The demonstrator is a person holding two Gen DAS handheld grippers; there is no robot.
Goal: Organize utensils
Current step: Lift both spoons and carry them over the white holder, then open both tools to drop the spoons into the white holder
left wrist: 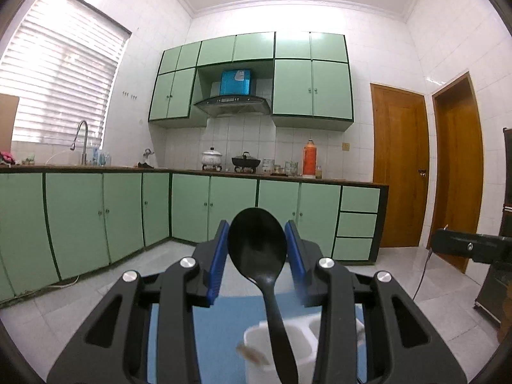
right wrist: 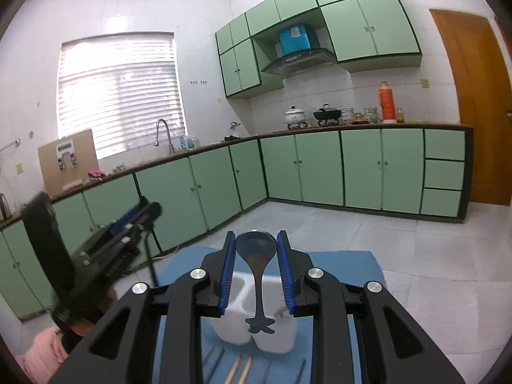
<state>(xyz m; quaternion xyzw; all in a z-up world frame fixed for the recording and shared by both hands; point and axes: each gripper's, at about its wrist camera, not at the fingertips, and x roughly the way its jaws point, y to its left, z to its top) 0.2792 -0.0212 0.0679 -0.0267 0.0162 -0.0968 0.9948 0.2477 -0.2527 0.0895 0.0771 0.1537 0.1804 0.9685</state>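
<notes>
Above the blue mat, both grippers are raised in a kitchen with pale green cabinets along the far walls. On the mat stands a white plastic holder with rounded compartments, under the tools. The left gripper pinches a matte black spoon by its bowl between ribbed blue pads, handle hanging down toward the holder. The right gripper pinches a shiny metal spoon by its bowl too. Wooden chopsticks and thin metal utensils lie near on the mat.
</notes>
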